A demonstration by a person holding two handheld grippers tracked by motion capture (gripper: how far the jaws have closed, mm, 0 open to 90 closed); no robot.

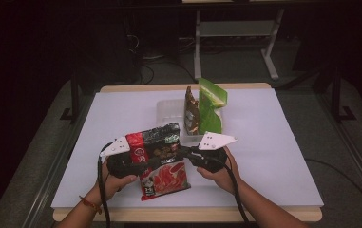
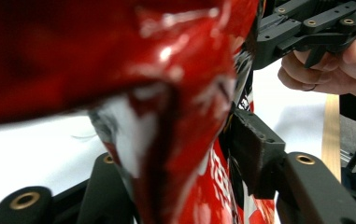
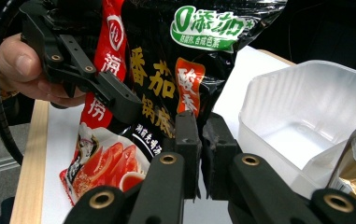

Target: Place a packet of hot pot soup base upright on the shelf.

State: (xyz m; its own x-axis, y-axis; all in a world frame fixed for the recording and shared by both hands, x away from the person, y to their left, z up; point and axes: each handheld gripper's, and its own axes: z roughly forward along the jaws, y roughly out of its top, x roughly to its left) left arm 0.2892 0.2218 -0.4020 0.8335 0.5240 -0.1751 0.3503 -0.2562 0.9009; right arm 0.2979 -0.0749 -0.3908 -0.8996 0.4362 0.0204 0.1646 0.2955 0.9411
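A red and black food pouch [image 1: 162,161] with a tomato picture is held upright between both hands, above the front of the white-covered table [image 1: 273,142]. My left gripper [image 1: 142,164] comes in from the left, and its jaws pinch the crumpled red side of the pouch [image 2: 175,93]. My right gripper [image 1: 184,153] comes in from the right. Its two jaws stand almost together on the pouch's [image 3: 166,74] thin right edge. In the right gripper view, the left gripper [image 3: 87,74] shows against the pouch's face.
A clear plastic tray [image 1: 169,111] stands behind the pouch at mid table. A green pouch [image 1: 210,111] and a brown pouch [image 1: 191,111] stand upright in its right part. The table's wooden front edge [image 1: 188,214] runs just below the hands.
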